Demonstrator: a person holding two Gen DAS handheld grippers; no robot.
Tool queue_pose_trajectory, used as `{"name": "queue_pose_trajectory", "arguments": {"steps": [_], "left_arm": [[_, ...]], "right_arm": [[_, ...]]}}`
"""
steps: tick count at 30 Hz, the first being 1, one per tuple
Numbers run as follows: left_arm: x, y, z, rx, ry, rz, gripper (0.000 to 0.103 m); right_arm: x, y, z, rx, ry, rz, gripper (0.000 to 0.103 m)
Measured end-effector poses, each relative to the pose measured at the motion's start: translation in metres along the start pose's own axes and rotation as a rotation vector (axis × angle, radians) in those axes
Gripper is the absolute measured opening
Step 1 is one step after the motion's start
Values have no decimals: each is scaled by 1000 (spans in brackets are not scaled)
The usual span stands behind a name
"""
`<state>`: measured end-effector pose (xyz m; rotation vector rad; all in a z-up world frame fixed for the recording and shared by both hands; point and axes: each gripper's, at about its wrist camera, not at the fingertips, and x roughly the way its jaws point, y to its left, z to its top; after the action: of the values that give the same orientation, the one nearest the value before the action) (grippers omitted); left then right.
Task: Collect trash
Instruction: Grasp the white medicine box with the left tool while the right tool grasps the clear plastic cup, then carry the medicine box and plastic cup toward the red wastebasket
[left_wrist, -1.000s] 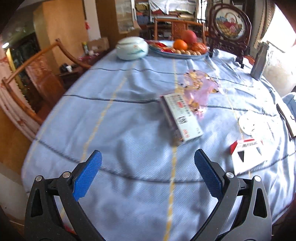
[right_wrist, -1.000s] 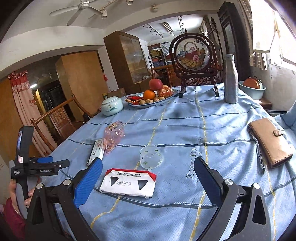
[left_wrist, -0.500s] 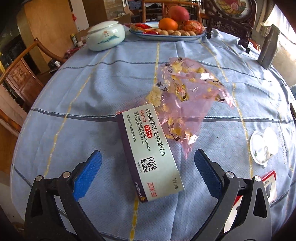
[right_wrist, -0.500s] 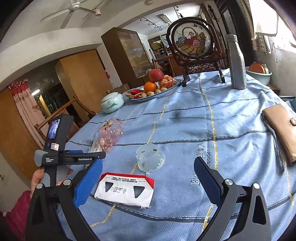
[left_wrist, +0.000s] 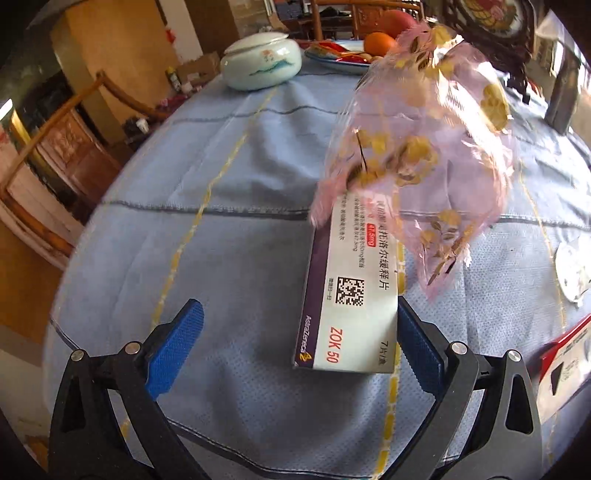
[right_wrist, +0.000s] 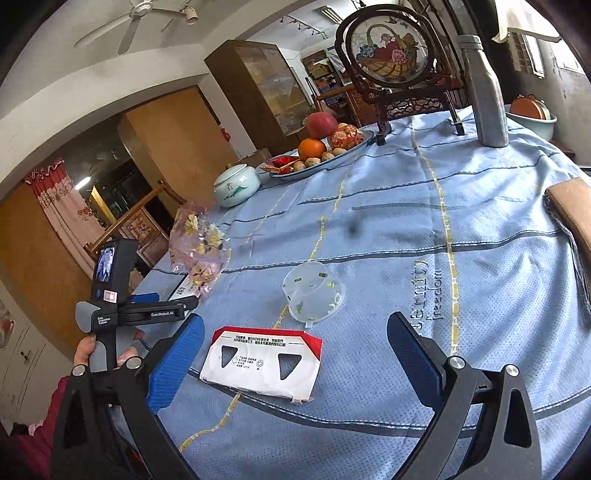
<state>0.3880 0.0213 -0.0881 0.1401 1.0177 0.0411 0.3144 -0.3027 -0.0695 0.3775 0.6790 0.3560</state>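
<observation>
A white and purple medicine box (left_wrist: 347, 291) lies on the blue tablecloth (left_wrist: 240, 258). Its near end sits between the fingers of my open left gripper (left_wrist: 295, 332), close against the right pad (left_wrist: 417, 343). A crumpled pink flowered wrapper (left_wrist: 424, 147) rests over the box's far end. My right gripper (right_wrist: 295, 332) is open above a flattened red and white carton (right_wrist: 262, 362). Just beyond the carton a clear plastic cup (right_wrist: 314, 291) lies on its side. The pink wrapper (right_wrist: 199, 243) and the medicine box (right_wrist: 181, 288) also show at the left of the right wrist view.
At the far side stand a fruit plate (right_wrist: 321, 158), a lidded ceramic jar (right_wrist: 236, 184), a metal bottle (right_wrist: 484, 96) and a framed embroidery stand (right_wrist: 391, 48). A brown wallet (right_wrist: 572, 210) lies at the right edge. A wooden chair (left_wrist: 55, 147) stands left of the table.
My left gripper has moved forward and down until the medicine box's near end lies between its fingers. The right gripper has tilted and come slightly closer to the carton. Both stayed open.
</observation>
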Motion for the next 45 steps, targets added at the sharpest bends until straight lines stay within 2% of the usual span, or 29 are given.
{"name": "queue_pose_trajectory", "arguments": {"steps": [3, 8, 13, 16, 18, 21, 25, 27, 29, 30, 31, 32, 34, 37, 40, 41, 42, 45], "left_arm": [[8, 15, 2, -71, 36, -94, 96], [7, 17, 2, -83, 28, -89, 96], [5, 15, 2, -93, 23, -99, 96], [5, 14, 1, -92, 23, -97, 96], [5, 14, 0, -90, 23, -96, 96], [5, 13, 1, -86, 25, -92, 96], [5, 13, 1, -92, 24, -93, 96], [4, 15, 1, -102, 18, -91, 96], [-2, 16, 1, -110, -12, -82, 95], [-6, 14, 1, -108, -34, -73, 94], [-10, 10, 1, -94, -55, -64, 88], [-12, 7, 0, -77, -64, -57, 79], [-16, -6, -2, -14, -75, -34, 70], [-17, -14, -3, 34, -80, -14, 69], [-11, -14, -2, 44, -50, -32, 68], [-12, -13, -3, 41, -54, -40, 55], [-11, -12, -3, 44, -55, -53, 46], [-24, -9, -9, 40, -89, -79, 46]], "right_arm": [[3, 0, 0, 1, 12, -16, 97], [8, 10, 3, -52, 38, -90, 97], [23, 33, 15, -147, 102, -176, 97], [45, 51, 26, -256, 138, -270, 97], [62, 55, 30, -291, 165, -303, 97], [88, 52, 34, -279, 212, -291, 95], [108, 43, 32, -250, 230, -288, 90], [108, 36, 34, -212, 245, -237, 82], [107, 30, 35, -203, 244, -237, 73], [108, 26, 35, -186, 256, -226, 58], [107, 24, 36, -171, 258, -214, 51], [106, 23, 36, -165, 255, -213, 51], [105, 23, 35, -165, 257, -209, 51], [106, 27, 33, -177, 262, -208, 51], [105, 26, 34, -176, 263, -203, 51], [105, 25, 34, -170, 261, -199, 51], [104, 24, 34, -165, 257, -197, 51], [101, 25, 36, -169, 238, -198, 51]]}}
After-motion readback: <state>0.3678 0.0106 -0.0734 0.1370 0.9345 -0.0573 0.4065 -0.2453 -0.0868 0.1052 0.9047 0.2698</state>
